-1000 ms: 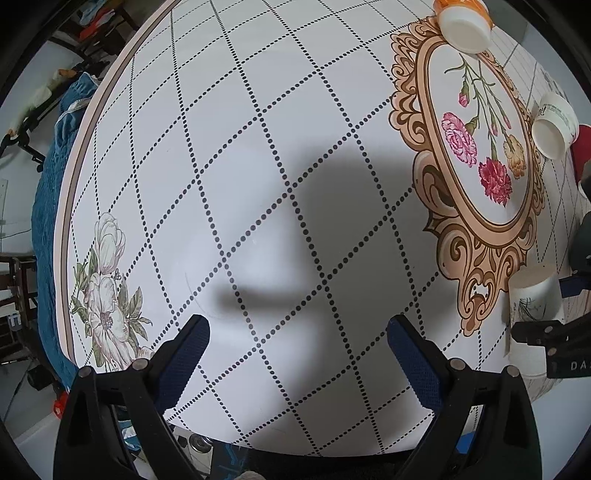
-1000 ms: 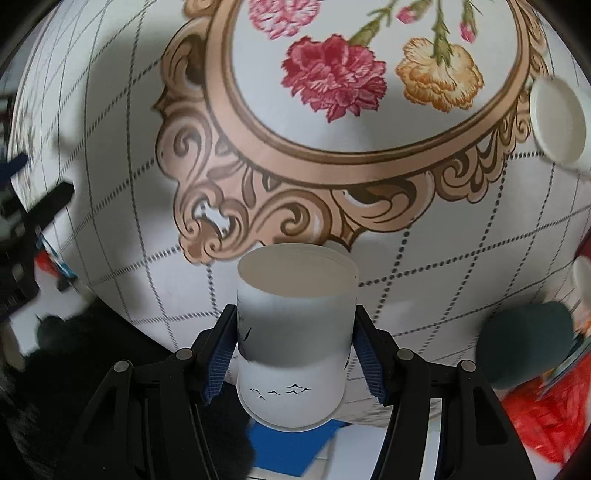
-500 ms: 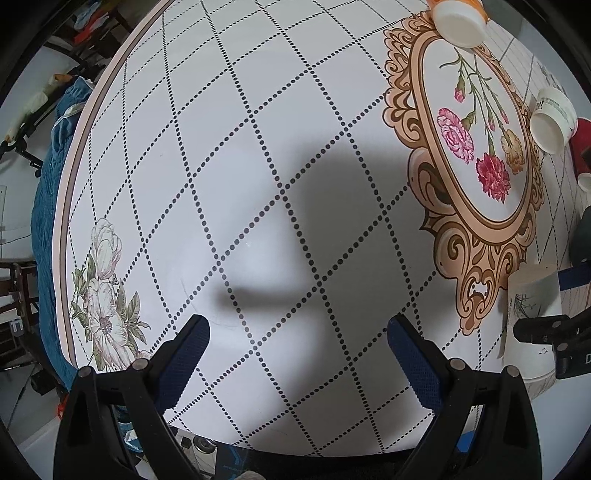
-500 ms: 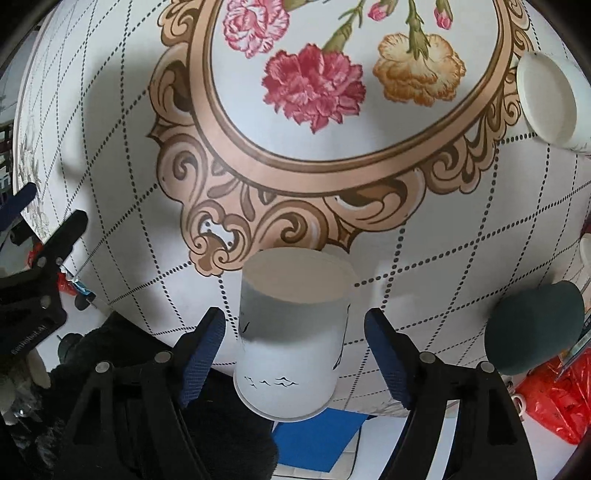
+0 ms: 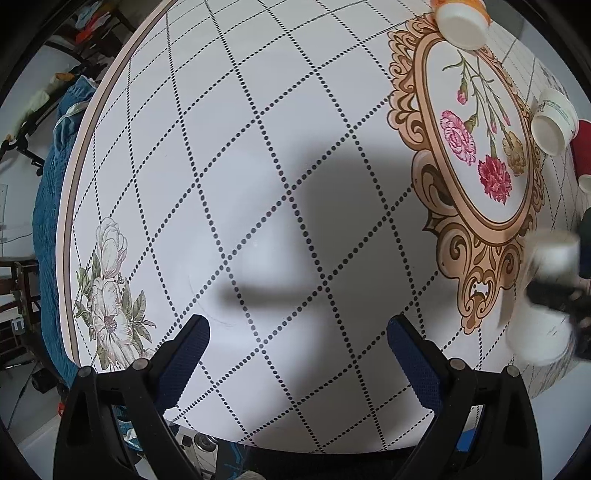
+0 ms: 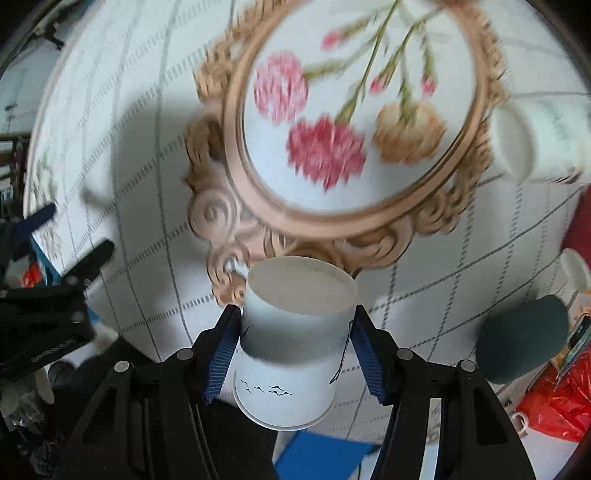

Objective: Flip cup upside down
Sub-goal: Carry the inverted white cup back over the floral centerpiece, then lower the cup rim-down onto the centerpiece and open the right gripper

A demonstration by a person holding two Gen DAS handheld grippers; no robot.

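A white paper cup [image 6: 291,343] with small black bird marks sits between the blue pads of my right gripper [image 6: 295,332], which is shut on its sides. The cup is off the table, tilted, with its flat base pointing forward and its rim toward the camera. In the left wrist view the same cup [image 5: 543,295] is a blur at the right edge. My left gripper [image 5: 295,339] is open and empty above the white dotted tablecloth [image 5: 258,184].
An oval flower motif [image 6: 351,129] is printed on the cloth. Other cups stand around it: an orange-sided one [image 5: 461,18], a white one [image 5: 554,122], a red one [image 5: 583,147]. A dark green rounded object [image 6: 521,339] and red plastic [image 6: 554,402] lie right. The table edge [image 5: 74,221] curves left.
My right gripper has closed back onto the cup and lifted it, tilting it; half a second ago the jaws stood apart from it. The view is blurred by motion. The left gripper has not moved.
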